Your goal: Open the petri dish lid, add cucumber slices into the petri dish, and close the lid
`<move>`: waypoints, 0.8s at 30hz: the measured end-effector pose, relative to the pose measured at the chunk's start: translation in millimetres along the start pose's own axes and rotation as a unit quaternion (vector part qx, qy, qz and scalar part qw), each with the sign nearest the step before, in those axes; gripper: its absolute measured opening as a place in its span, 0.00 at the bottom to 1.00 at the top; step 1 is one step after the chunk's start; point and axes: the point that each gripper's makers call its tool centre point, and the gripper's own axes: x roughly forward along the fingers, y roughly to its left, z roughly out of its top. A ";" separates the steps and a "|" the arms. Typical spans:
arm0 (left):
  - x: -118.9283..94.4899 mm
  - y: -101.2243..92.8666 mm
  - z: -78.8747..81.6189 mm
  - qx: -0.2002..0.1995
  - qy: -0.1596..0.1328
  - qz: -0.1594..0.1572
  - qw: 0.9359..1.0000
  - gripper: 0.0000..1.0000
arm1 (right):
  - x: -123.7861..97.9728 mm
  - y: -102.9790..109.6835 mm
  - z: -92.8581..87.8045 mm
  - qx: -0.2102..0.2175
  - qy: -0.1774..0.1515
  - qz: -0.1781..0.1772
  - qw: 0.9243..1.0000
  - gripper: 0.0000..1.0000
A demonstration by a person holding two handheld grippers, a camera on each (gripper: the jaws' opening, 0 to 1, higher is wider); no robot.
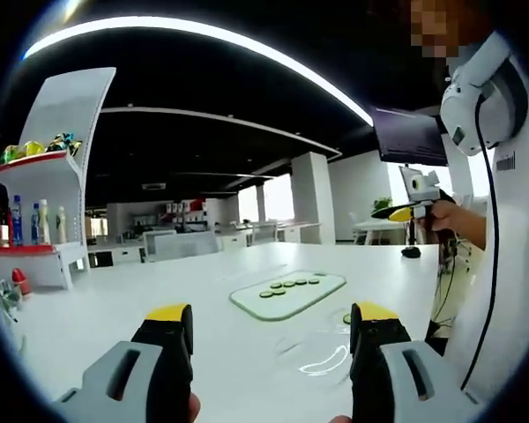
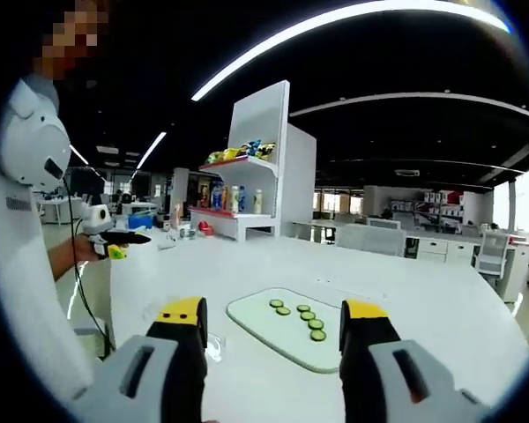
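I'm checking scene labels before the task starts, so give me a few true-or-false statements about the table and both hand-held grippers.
1. The cucumber slices lie on the glass board. True.
2. The left hand-held gripper is shut on a slice. False: it is open, holding nothing.
3. The right hand-held gripper is open. True.
4. The petri dish sits on the glass board. False: it rests on the white table, beside the board.
5. The shelf is bare. False: it holds bottles and packets.

Open-plan office or demo space: long white table (image 2: 441, 326), rows of desks with chairs (image 2: 492, 251), black ceiling with strip lights (image 1: 203, 35), a white display shelf (image 2: 247, 189) of bottles and snacks.
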 end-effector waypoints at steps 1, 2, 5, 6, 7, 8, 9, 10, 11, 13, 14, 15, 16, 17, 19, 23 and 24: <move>0.3 0.1 -0.2 0.004 0.002 -0.003 1.000 0.73 | 3.5 4.9 -0.2 -0.005 0.003 0.010 1.000 0.61; 0.8 -0.1 -0.6 0.005 0.004 -0.008 1.000 0.73 | 7.1 9.6 -0.9 -0.009 0.008 0.020 1.000 0.61; 3.2 -1.6 -3.5 0.004 0.011 -0.026 1.000 0.73 | 20.1 25.5 -2.4 -0.013 0.016 0.052 0.998 0.62; 3.8 -1.4 -4.4 0.005 0.012 -0.028 1.000 0.73 | 21.4 27.1 -2.6 -0.012 0.016 0.055 0.998 0.62; 5.2 -0.9 -6.5 0.008 0.015 -0.032 0.999 0.73 | 26.4 33.8 -3.5 -0.011 0.019 0.069 0.997 0.62; 5.6 -1.1 -7.5 0.010 0.017 -0.036 0.999 0.73 | 28.8 36.6 -4.1 -0.011 0.021 0.075 0.997 0.62; 6.5 -1.8 -8.7 0.009 0.018 -0.043 0.999 0.73 | 33.3 41.3 -5.8 -0.014 0.025 0.085 0.996 0.62; 7.3 -2.6 -9.8 0.008 0.019 -0.050 0.999 0.73 | 37.8 45.9 -7.4 -0.017 0.029 0.094 0.995 0.62; 8.5 -3.1 -10.8 0.008 0.021 -0.055 0.998 0.73 | 41.4 50.3 -8.9 -0.018 0.033 0.103 0.994 0.63; 10.3 -6.0 -13.6 0.006 0.026 -0.070 0.997 0.73 | 48.2 58.1 -11.6 -0.022 0.039 0.118 0.992 0.63; 11.5 -7.4 -15.6 0.006 0.031 -0.076 0.997 0.73 | 51.3 62.4 -13.1 -0.026 0.043 0.128 0.991 0.63; 12.6 -9.0 -17.4 0.007 0.036 -0.083 0.996 0.73 | 53.9 67.0 -14.9 -0.030 0.047 0.138 0.989 0.64; 14.0 -10.1 -18.5 0.009 0.039 -0.087 0.995 0.73 | 56.7 70.3 -16.1 -0.031 0.050 0.146 0.988 0.64; 15.4 -11.2 -20.0 0.011 0.044 -0.092 0.995 0.73 | 60.1 74.4 -17.7 -0.033 0.054 0.154 0.986 0.64; 17.2 -13.8 -22.0 0.015 0.051 -0.102 0.993 0.73 | 64.4 81.2 -20.3 -0.039 0.061 0.167 0.983 0.64; 20.7 -19.7 -25.0 0.017 0.060 -0.120 0.991 0.73 | 71.6 90.9 -24.4 -0.045 0.072 0.186 0.979 0.65; 21.5 -20.4 -26.6 0.018 0.063 -0.123 0.990 0.73 | 73.5 93.4 -25.8 -0.047 0.075 0.191 0.978 0.65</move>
